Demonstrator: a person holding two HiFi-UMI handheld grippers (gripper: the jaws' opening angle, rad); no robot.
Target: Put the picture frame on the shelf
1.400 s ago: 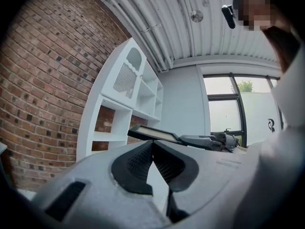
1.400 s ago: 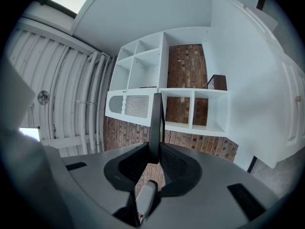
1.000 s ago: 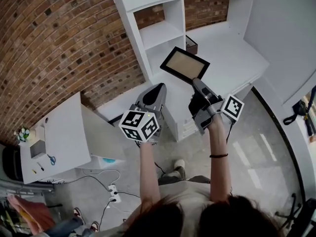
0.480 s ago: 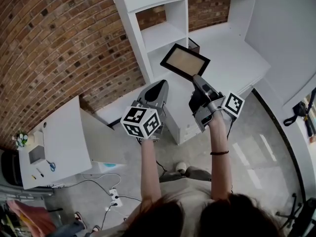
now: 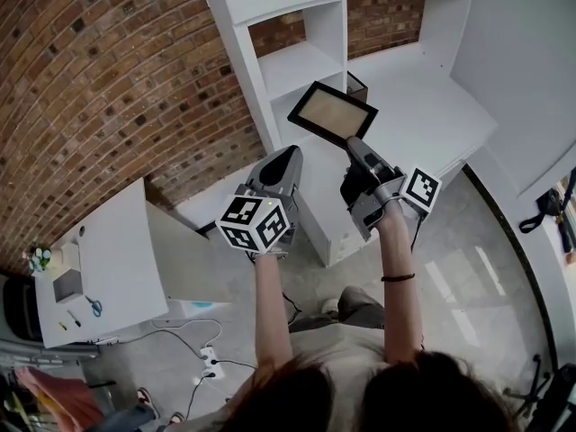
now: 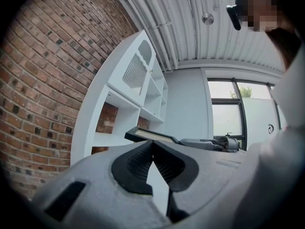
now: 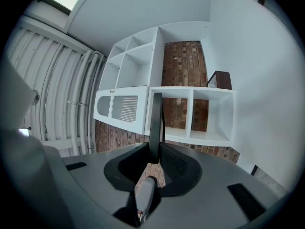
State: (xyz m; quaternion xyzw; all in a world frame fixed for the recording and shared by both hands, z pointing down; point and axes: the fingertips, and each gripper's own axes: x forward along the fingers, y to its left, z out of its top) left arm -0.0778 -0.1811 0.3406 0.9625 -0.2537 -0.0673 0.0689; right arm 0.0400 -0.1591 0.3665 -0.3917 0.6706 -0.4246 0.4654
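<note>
While the right gripper [image 5: 353, 144] pinches the black-rimmed rectangular picture frame with a tan panel [image 5: 333, 112] by its near edge, the frame juts past the jaw tips toward the upper middle of the head view. It is held in the air and tilted. There it overlaps a lower open compartment of the white wooden shelf unit [image 5: 297, 61] and the edge of the white counter [image 5: 423, 106]. A small dark box [image 5: 355, 85] sits on that counter just above the frame's upper right corner.

In the right gripper view the frame shows edge-on, a thin dark strip rising from between the pads, which press on both its faces, with the shelf compartments behind it.

The left gripper [image 5: 286, 160] hangs left of centre, below and left of the frame and apart from it. Its jaw tips are pressed together on nothing. A red brick wall [image 5: 108, 79] fills the upper left.
</note>
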